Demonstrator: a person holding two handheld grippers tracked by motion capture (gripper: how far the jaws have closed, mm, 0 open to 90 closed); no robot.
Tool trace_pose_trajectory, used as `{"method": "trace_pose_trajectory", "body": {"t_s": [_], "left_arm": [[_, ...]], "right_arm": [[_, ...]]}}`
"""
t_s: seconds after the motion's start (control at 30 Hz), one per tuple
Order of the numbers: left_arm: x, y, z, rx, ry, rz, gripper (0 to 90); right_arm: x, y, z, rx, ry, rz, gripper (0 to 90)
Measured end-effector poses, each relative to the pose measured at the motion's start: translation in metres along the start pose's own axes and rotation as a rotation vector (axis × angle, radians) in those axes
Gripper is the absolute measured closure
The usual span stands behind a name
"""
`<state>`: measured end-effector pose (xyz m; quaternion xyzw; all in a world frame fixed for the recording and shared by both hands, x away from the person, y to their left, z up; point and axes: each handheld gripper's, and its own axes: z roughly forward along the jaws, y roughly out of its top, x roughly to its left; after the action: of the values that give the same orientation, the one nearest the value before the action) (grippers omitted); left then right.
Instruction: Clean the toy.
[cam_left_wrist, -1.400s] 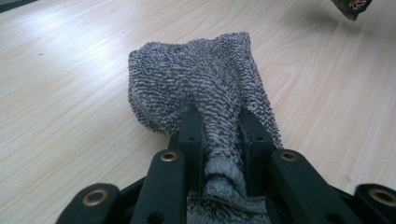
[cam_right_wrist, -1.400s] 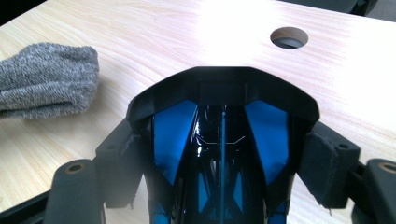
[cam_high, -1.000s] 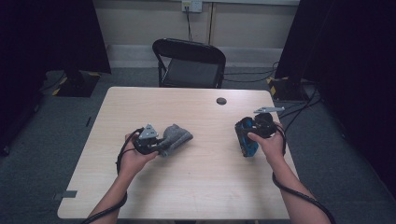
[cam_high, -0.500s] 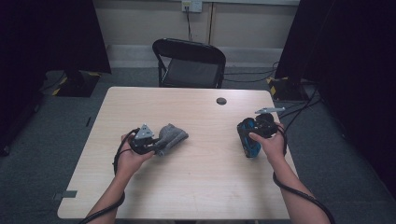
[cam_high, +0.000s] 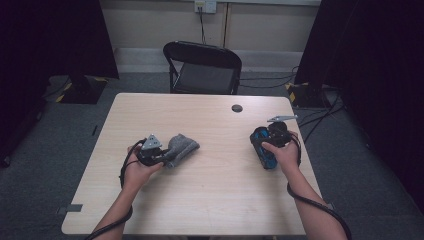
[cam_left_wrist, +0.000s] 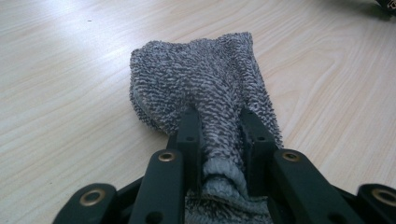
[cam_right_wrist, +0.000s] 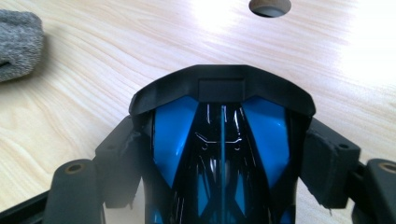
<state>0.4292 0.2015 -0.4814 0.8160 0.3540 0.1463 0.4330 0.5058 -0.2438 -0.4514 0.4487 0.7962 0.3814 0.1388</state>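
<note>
A grey knitted sock lies on the light wooden table, left of the middle. My left gripper is shut on one end of it, and in the left gripper view the sock bunches between the black jaws of this gripper and spreads out beyond them. My right gripper is at the table's right side, shut on a glossy blue and black plastic object. In the right gripper view the object sits between both pads of the right gripper.
A round cable hole sits in the tabletop near the far edge, ahead of the right gripper. A black folding chair stands behind the table. Cables lie on the floor to the right. The sock's end appears at far left in the right gripper view.
The left gripper has shifted slightly to the left and drawn the sock with it. The right gripper and its object have stayed in place.
</note>
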Motion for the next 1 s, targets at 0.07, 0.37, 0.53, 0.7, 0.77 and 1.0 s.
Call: {"method": "trace_pose_trajectory", "body": {"t_s": [0.07, 0.37, 0.53, 0.7, 0.77, 1.0], "left_arm": [[0.0, -0.002, 0.001, -0.001, -0.002, -0.007, 73.1], [0.001, -0.003, 0.006, 0.011, -0.01, -0.007, 72.7], [0.001, -0.003, 0.006, 0.016, -0.013, -0.008, 72.7], [0.002, -0.002, 0.007, 0.019, -0.007, -0.006, 72.3], [0.003, -0.002, 0.008, 0.02, -0.01, -0.007, 72.2], [0.004, -0.003, 0.009, 0.024, -0.009, -0.013, 70.9]], "right_arm": [[0.0, -0.001, 0.003, 0.006, 0.001, -0.004, 25.2], [-0.003, -0.006, 0.015, 0.035, -0.007, -0.007, 25.2], [-0.003, -0.008, 0.02, 0.05, -0.012, -0.015, 25.1], [-0.002, -0.011, 0.027, 0.064, -0.016, -0.027, 25.1], [-0.003, -0.012, 0.029, 0.072, -0.02, -0.024, 25.1], [-0.003, -0.019, 0.034, 0.094, -0.036, -0.023, 25.1]]}}
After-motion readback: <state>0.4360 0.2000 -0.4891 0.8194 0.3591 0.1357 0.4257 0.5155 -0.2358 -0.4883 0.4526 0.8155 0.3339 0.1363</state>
